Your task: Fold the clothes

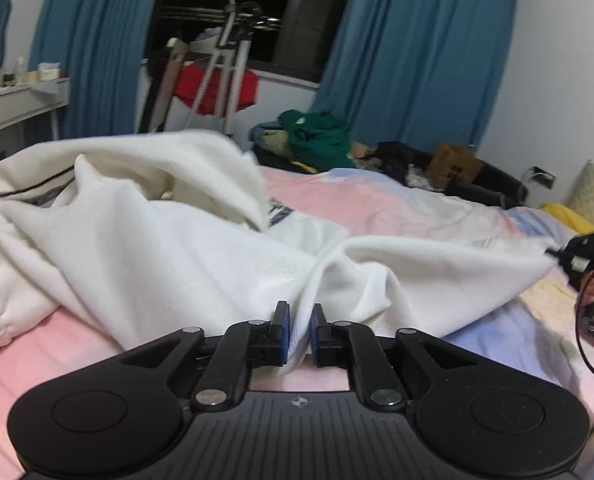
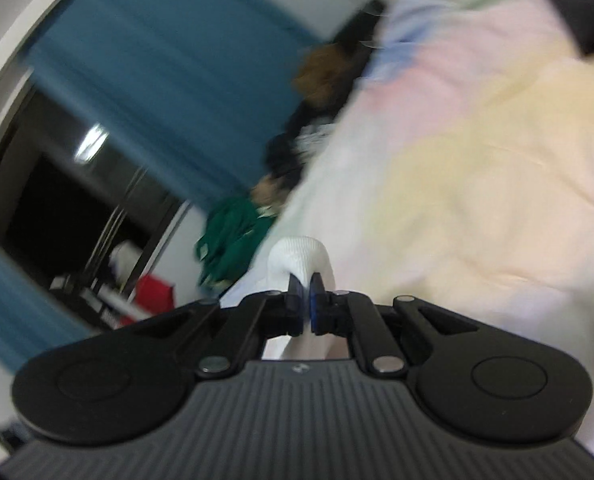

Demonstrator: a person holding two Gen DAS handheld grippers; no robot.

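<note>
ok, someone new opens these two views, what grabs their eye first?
The big white garment, heaped across the left and middle of the pastel bedspread, with the left gripper pinching a fold at its near edge. To the right, the right gripper is shut on another white bit. Behind, blue curtains frame a dark window.

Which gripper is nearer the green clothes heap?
Left. The left gripper faces the green clothes heap across the bed; the right gripper is off to the side, farther away, both clamping the white garment.
</note>
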